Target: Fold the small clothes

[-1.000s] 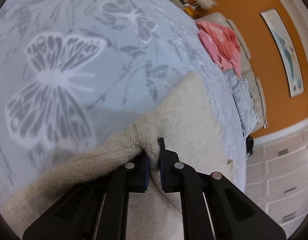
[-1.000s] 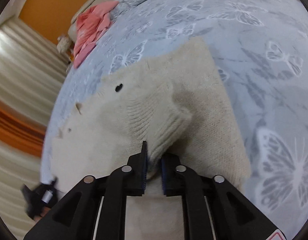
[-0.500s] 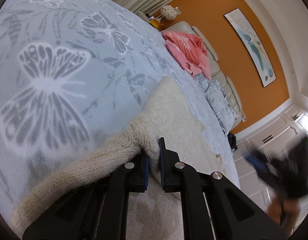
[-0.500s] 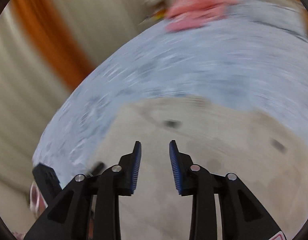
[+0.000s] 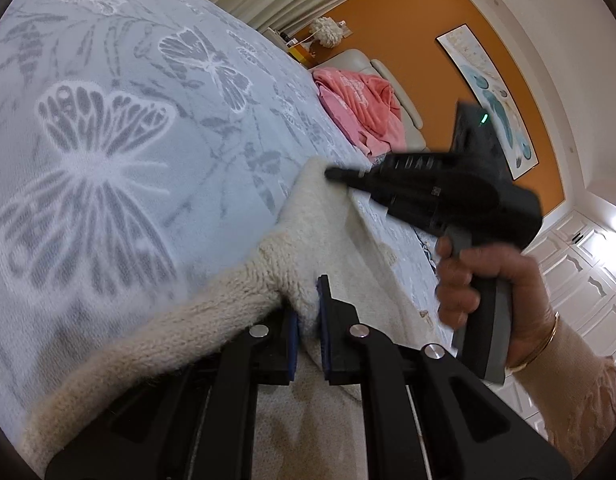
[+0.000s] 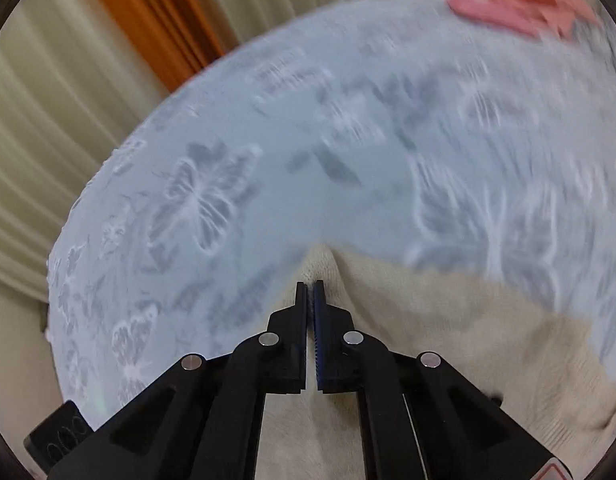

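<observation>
your left tool (image 5: 306, 316) pinches the cream knit sweater's (image 5: 327, 220) cuff while your right tool (image 6: 310, 294) clamps its far corner on the bed (image 5: 108, 128).

The right gripper (image 6: 310, 286) let go of the ribbed cuff it had pinched at the middle of the cream knit sweater (image 6: 447, 320), swung across the butterfly bedspread (image 6: 308, 140) to the sweater's far corner, and closed there, with the jaws nearly together at the knit's peak.

Left hand-held gripper (image 5: 308, 320) pinches cream knit sweater (image 5: 268, 264) on butterfly bedspread (image 5: 108, 140).
</observation>
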A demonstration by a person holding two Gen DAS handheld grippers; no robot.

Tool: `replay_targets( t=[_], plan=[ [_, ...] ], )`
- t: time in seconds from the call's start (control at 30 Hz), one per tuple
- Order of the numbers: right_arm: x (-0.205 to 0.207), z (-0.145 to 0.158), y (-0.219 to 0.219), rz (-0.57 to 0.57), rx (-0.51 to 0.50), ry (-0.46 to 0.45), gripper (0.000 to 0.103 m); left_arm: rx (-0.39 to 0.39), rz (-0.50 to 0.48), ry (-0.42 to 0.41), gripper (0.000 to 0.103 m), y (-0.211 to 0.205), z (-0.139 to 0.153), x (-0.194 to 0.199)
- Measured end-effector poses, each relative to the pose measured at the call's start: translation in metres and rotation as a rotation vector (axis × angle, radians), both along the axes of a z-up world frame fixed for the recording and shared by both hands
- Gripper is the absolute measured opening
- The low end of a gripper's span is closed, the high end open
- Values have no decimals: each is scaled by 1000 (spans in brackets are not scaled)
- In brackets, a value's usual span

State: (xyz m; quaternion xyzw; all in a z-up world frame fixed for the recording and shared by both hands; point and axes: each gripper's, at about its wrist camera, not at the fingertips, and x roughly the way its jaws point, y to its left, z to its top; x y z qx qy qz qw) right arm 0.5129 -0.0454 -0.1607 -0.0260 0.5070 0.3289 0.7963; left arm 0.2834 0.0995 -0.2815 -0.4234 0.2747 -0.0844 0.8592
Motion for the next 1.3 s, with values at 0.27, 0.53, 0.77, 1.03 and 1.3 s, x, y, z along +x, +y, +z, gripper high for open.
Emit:
replay_targets(
  t=[0.27, 0.53, 0.77, 1.03, 1.3],
  plan=[
    [26, -10, 14, -144, -90, -46, 8, 4, 2, 1, 9, -4, 2, -6],
    [-15, -32, -27, -173, 31, 18, 0, 11, 7, 7, 9, -9, 7, -5],
    [-65, 23, -128, -349, 232, -100, 13, 7, 7, 15, 9, -8, 9, -4],
    [-94, 4, -269, -563, 58, -76, 8, 245, -50, -183, 61, -55, 124, -18],
    [-31, -55, -291, -623, -35, 20, 0, 375, -221, 197, 46, -137, 76, 189]
  ],
)
